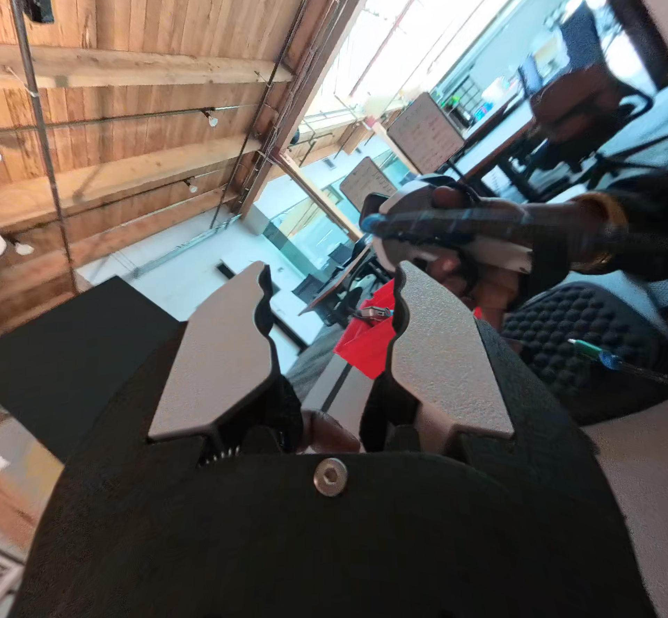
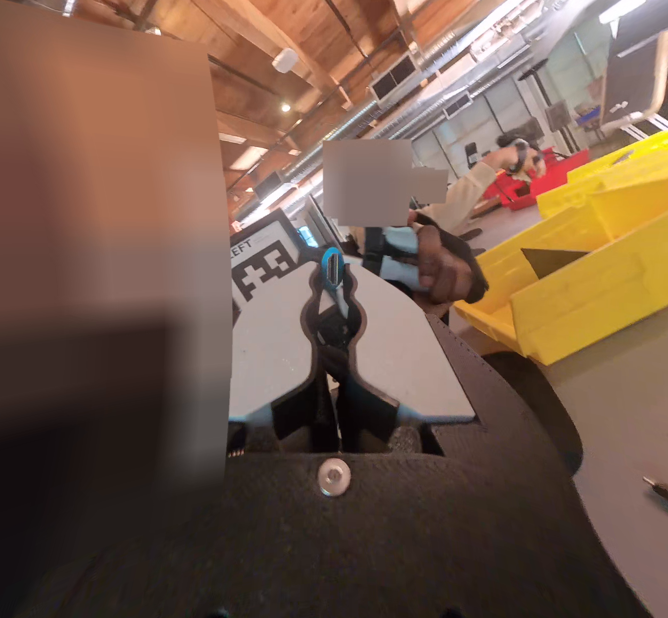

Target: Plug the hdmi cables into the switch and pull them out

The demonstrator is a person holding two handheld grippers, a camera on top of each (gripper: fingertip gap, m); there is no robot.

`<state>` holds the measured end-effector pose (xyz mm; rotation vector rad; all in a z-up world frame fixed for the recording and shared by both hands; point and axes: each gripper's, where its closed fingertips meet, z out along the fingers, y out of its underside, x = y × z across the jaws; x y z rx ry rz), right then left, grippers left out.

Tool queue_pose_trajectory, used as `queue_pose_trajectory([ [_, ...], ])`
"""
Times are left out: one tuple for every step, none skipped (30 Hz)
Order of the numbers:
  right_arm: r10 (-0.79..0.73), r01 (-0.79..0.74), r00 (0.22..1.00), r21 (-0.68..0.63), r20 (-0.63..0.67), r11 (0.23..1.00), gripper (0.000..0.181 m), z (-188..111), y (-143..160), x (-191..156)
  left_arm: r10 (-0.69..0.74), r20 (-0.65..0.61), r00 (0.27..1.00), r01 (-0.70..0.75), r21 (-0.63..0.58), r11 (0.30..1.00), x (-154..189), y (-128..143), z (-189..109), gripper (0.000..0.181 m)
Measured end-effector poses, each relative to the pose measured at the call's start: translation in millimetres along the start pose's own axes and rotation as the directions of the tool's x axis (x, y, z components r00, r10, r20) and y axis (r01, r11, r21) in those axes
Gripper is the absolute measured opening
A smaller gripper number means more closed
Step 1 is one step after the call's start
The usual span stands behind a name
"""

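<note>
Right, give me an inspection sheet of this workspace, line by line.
Surface: grey table, mostly bare.
Job's things: blue HDMI plug clamped at the right gripper tips; switch not seen.
Clutter: yellow bins, red bins behind.
Grippers: left gripper jaws apart, empty, raised; right shut on the plug.
Cables: second blue-ended cable lying loose.
Surroundings: wooden ceiling, black chair, another person's hand.

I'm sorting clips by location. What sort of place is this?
Probably a converted warehouse used as a workshop or lab: a bare timber ceiling with exposed metal ducts, yellow parts bins on a grey worktable.
</note>
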<state>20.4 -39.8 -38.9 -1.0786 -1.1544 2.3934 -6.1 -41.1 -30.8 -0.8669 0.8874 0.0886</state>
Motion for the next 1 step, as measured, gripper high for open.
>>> queue_pose_trajectory([
  [0.005, -0.006, 1.0, -0.007, -0.023, 1.0, 0.011, 1.7, 3.7, 4.7, 0.039, 0.007, 0.999, -0.039, -0.001, 0.999, 5.8, -0.9, 5.0, 0.064],
])
